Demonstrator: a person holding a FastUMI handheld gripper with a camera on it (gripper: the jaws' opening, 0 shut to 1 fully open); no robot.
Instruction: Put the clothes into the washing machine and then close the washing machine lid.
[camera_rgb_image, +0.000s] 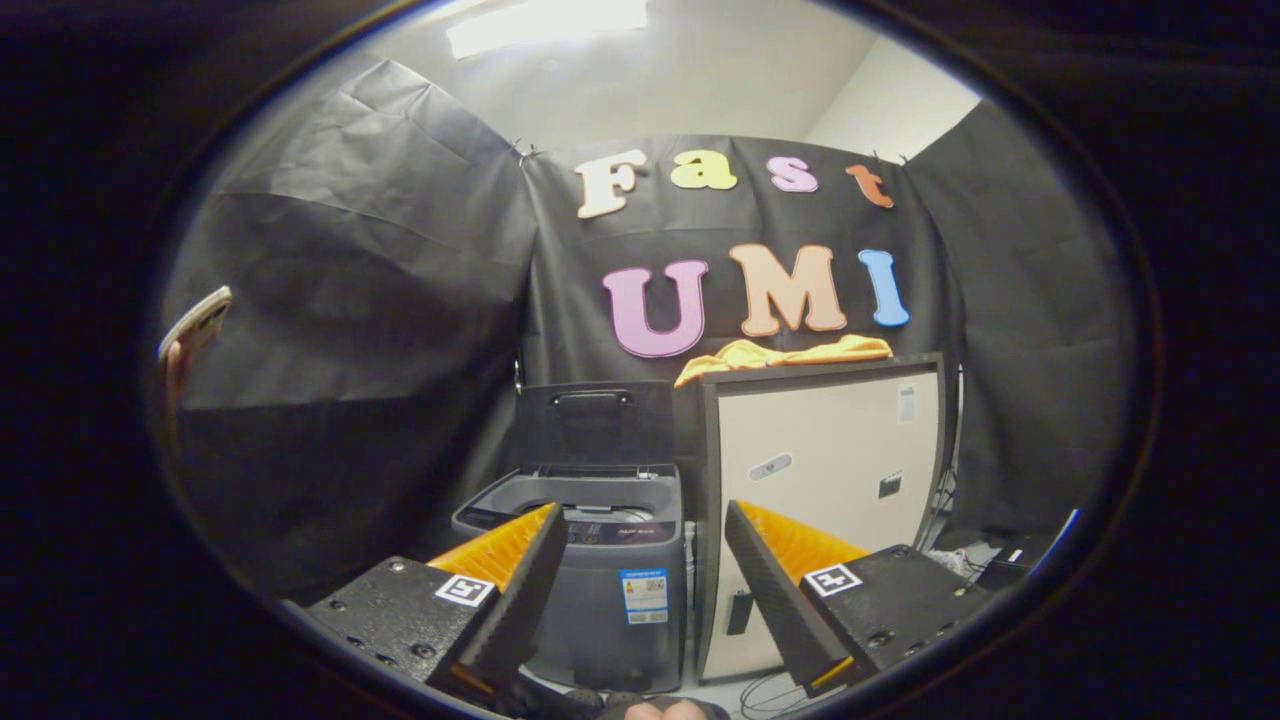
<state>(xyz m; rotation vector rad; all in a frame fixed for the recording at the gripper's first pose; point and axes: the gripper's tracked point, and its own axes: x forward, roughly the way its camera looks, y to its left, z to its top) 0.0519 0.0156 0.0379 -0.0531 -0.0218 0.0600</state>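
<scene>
Gripper view looks across the booth with the tool (640, 530) held wide, its two fingers (525, 590) spread apart with nothing between them. Beyond the fingers, at about 12 o'clock from the tool, stands a small grey washing machine (590, 580) on the floor. Its lid (595, 422) is raised upright at the back, leaving the top opening uncovered; what lies inside the tub cannot be told from here. A sticker (644, 596) sits on the machine's front panel.

Just beside the washing machine, at about 1 o'clock from the tool, is a taller pale cabinet (825, 450) with a dark frame. The clothes, a bundle of yellow-orange cloth (785, 355), lie spread along the cabinet's top edge, higher than the machine and well apart from the fingers. The cloth rests against the black wall behind it.

At about 10 o'clock, off beside the dark side wall, a hand (178, 365) holds up a phone (196, 322). Loose cables (765, 690) lie on the floor at the foot of the cabinet, beneath the right finger.
</scene>
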